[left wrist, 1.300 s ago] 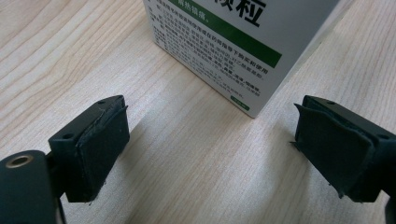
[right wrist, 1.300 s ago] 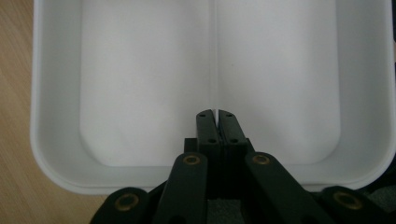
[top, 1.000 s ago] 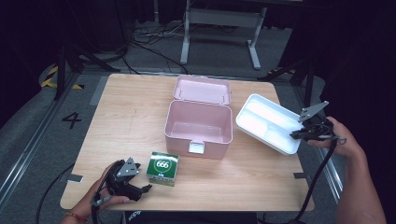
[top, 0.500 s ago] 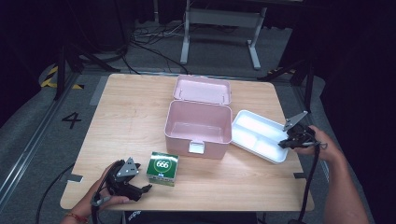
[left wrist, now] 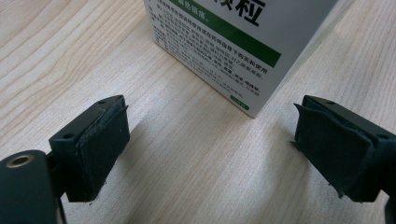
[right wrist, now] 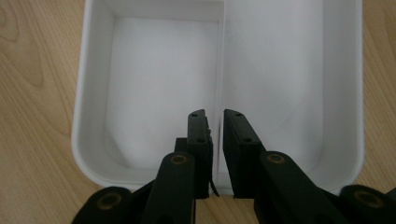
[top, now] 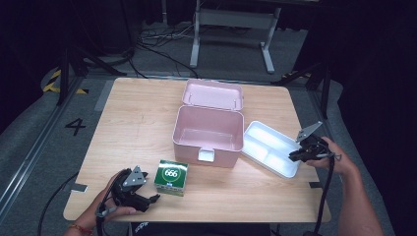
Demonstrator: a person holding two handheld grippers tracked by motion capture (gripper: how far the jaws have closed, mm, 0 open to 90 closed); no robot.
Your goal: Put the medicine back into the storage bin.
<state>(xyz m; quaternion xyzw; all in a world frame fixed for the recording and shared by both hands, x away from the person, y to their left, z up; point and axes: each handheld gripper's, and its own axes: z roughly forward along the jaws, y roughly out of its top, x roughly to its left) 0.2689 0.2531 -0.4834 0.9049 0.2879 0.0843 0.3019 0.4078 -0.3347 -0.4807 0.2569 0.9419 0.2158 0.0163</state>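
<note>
A white two-compartment tray (top: pixel 268 163) lies flat on the table, right of an open pink box (top: pixel 206 147). My right gripper (top: pixel 293 156) sits at the tray's near right end. In the right gripper view the right gripper (right wrist: pixel 215 114) has its jaws astride the tray's (right wrist: pixel 79 121) middle divider. The jaws have just been opening and a narrow gap shows beside the divider. A green and white carton marked 666 (top: pixel 171 177) stands at the front left. My left gripper (top: pixel 147 199) rests on the table beside it, wide open. In the left gripper view the carton (left wrist: pixel 224 42) stands just beyond the left gripper (left wrist: pixel 210 144).
The pink box's lid (top: pixel 212 94) is folded back flat behind it, and the box is empty inside. Bare wood lies between the carton and the tray. The table's front edge runs just under both hands. Cables and a metal stand are on the floor beyond.
The right hand has come down and slightly left with the tray, which went from raised and tilted to flat on the table. The left hand and the carton have stayed put.
</note>
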